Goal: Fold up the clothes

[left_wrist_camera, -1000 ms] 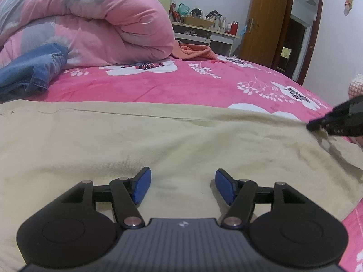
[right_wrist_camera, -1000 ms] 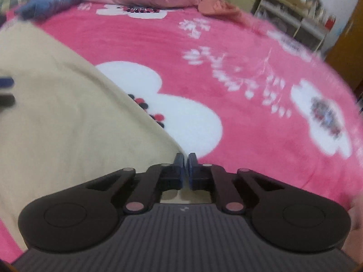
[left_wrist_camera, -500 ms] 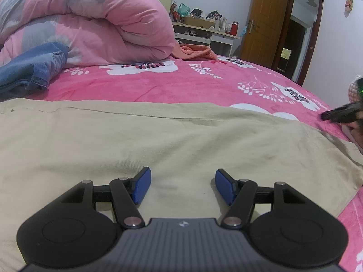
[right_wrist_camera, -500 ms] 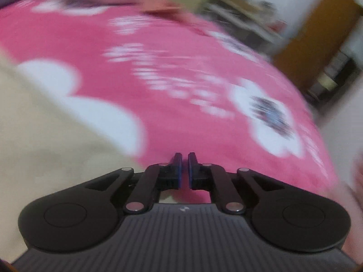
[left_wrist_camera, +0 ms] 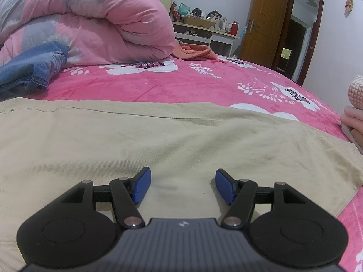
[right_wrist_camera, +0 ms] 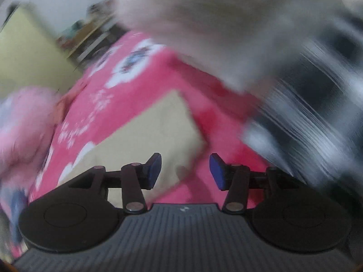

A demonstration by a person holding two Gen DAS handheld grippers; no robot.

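Left wrist view: the left gripper (left_wrist_camera: 182, 184), black plastic with ribbed blue pads (left_wrist_camera: 141, 185), is released, its jaws spread wide over the flat beige woven-cotton garment (left_wrist_camera: 158, 140), gripping nothing. That garment lies smoothed across the lower half of the frame on the fuzzy hot-pink bedspread with white flower prints (left_wrist_camera: 181, 83); a stitched seam runs along its far edge and faint dark smudges mark the weave near the jaws. At 10 o'clock a crumpled blue denim piece (left_wrist_camera: 34, 68) leans against the puffy rolled pink-and-grey quilt (left_wrist_camera: 90, 22). At 12 o'clock a coral terry cloth (left_wrist_camera: 195, 52) lies bunched on the bed, with a cluttered white desk (left_wrist_camera: 204, 32) and a brown wooden door (left_wrist_camera: 261, 20) behind it. At 3 o'clock a pale pink knitted sleeve (left_wrist_camera: 356, 90) shows at the frame edge. Right wrist view, heavily motion-blurred: the right gripper (right_wrist_camera: 185, 172) is likewise released, blue pads (right_wrist_camera: 154, 172) apart and holding nothing. A corner of the beige garment (right_wrist_camera: 154, 131) sits at the centre, on the pink bedspread (right_wrist_camera: 102, 95). A soft whitish blur at 12 o'clock and dark streaks at 3 o'clock are too smeared to identify.
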